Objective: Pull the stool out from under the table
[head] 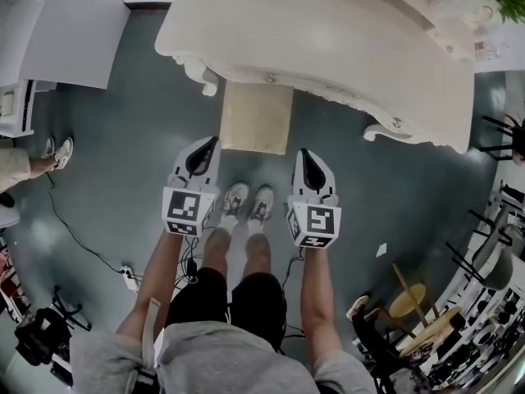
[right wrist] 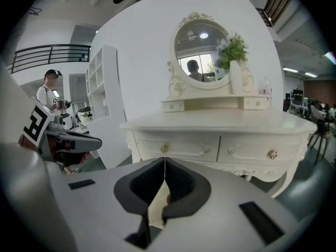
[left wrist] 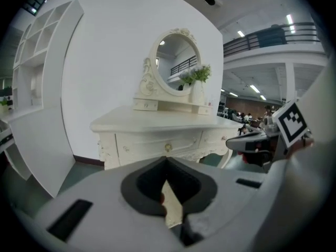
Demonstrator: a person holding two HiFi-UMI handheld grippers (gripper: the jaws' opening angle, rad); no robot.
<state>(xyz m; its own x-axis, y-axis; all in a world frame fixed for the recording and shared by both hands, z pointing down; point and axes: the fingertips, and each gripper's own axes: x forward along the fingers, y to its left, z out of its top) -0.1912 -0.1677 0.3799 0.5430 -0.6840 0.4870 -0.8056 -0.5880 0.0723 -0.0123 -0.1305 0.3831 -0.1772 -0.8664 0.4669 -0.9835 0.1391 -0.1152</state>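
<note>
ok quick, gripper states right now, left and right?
Left gripper: closed, holding nothing.
Right gripper: closed, holding nothing.

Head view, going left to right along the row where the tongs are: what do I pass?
bystander's shoes → left tongs → wearer's shoes → right tongs
</note>
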